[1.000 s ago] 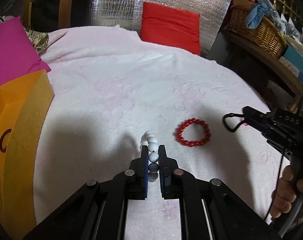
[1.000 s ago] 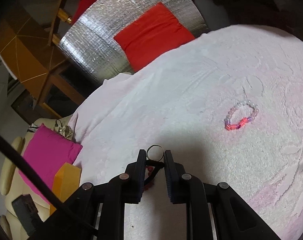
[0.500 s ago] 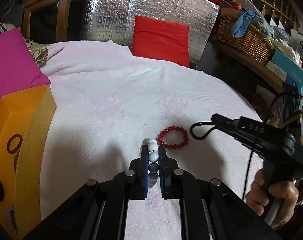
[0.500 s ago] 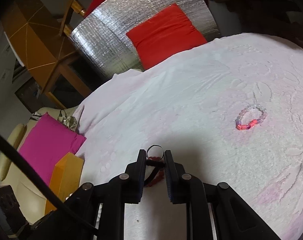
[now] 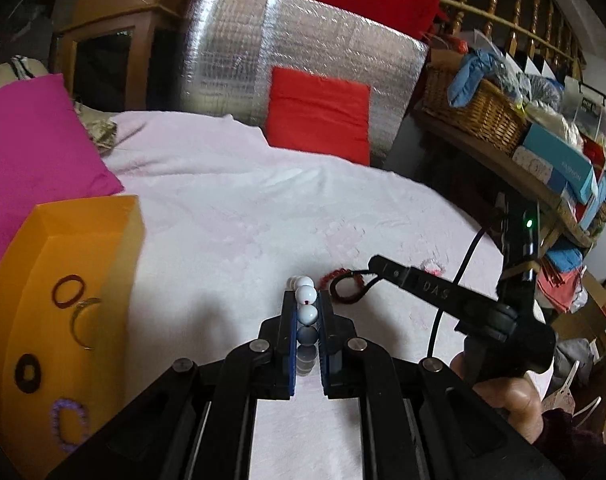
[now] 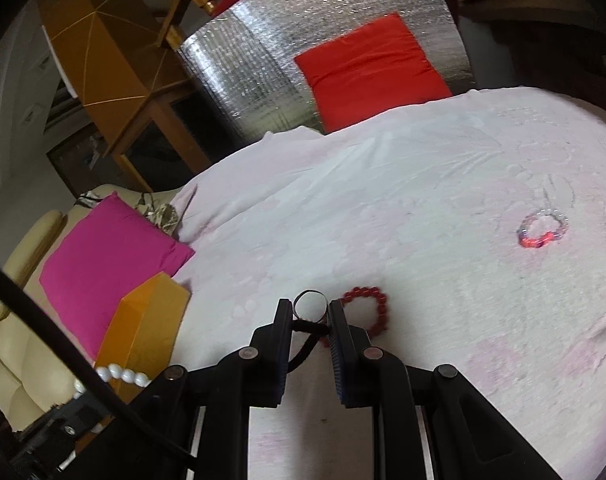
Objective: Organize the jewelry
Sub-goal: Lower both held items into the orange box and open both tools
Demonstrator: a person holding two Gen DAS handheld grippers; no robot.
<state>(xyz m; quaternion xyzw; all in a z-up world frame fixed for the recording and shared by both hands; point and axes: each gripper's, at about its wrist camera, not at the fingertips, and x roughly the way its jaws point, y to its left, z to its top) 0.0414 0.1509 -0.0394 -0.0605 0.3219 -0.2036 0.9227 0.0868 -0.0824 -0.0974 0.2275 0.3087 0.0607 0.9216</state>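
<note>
My left gripper (image 5: 306,300) is shut on a white bead bracelet (image 5: 305,295) and holds it above the pale pink cloth; the bracelet also shows in the right wrist view (image 6: 121,376). My right gripper (image 6: 310,309) is shut on a thin dark hoop (image 6: 310,305) with a dark cord; it shows in the left wrist view (image 5: 349,286) just right of the white beads. A red bead bracelet (image 6: 367,308) lies on the cloth under the right gripper. An orange box (image 5: 43,320) at the left holds several rings and bands. A pink-and-clear bracelet (image 6: 543,230) lies farther right.
A magenta pillow (image 5: 31,152) sits behind the orange box. A red cushion (image 5: 319,112) leans on a silver foil panel at the back. A shelf with a wicker basket (image 5: 475,108) and boxes runs along the right edge of the cloth (image 5: 223,216).
Both grippers have risen and swung left toward the orange box, each still holding its piece. The right gripper has come close beside the left one, over the red bracelet.
</note>
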